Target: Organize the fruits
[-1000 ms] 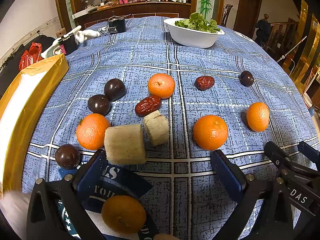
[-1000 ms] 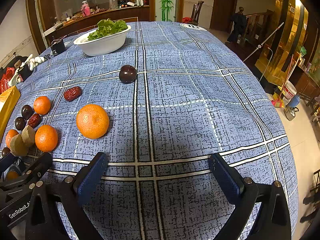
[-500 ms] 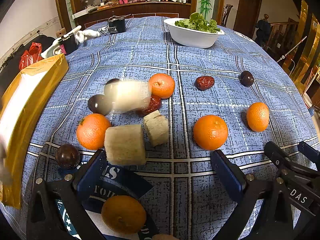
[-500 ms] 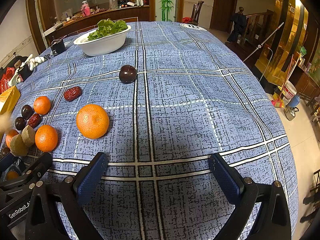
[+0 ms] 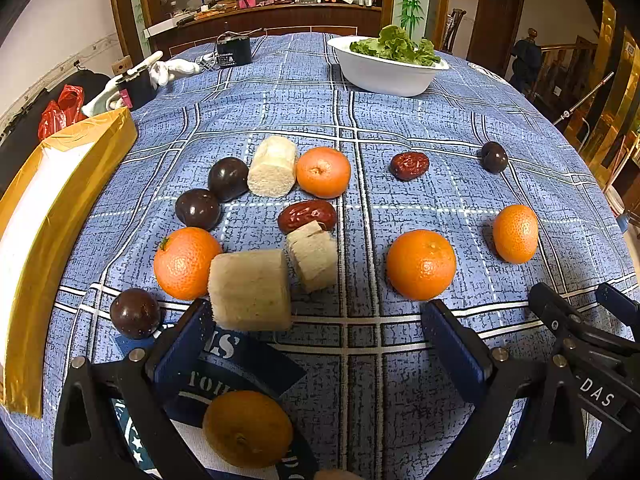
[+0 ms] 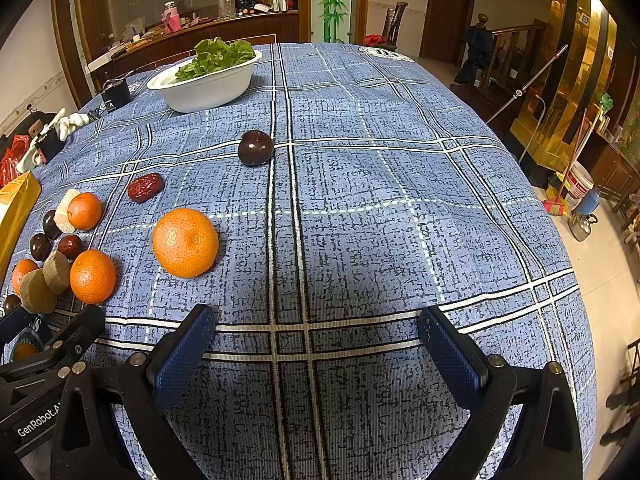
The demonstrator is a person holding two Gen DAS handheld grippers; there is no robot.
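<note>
Fruit lies scattered on a blue checked tablecloth [image 5: 400, 100]. In the left wrist view I see several oranges, among them one [image 5: 421, 264] just ahead of my open left gripper [image 5: 320, 340], several dark plums [image 5: 228, 178], two red dates [image 5: 307, 215] and three pale cut chunks [image 5: 250, 290]. One pale chunk [image 5: 273, 166] rests between a plum and an orange [image 5: 323, 172]. Another orange [image 5: 248, 428] sits under the gripper. My right gripper [image 6: 316, 348] is open over bare cloth, with an orange [image 6: 185, 242], a date [image 6: 145, 187] and a plum [image 6: 255, 147] ahead on the left.
A white bowl of lettuce [image 5: 386, 66] stands at the far side. A gold-edged box [image 5: 44, 216] lies along the left edge. White gloves and a dark device [image 5: 234, 50] sit at the back left. The table drops off to the right toward a floor with a broom.
A third pale chunk came in from the left, blurred half a second ago, and now rests between the far plum and the far orange. Both grippers stayed still.
</note>
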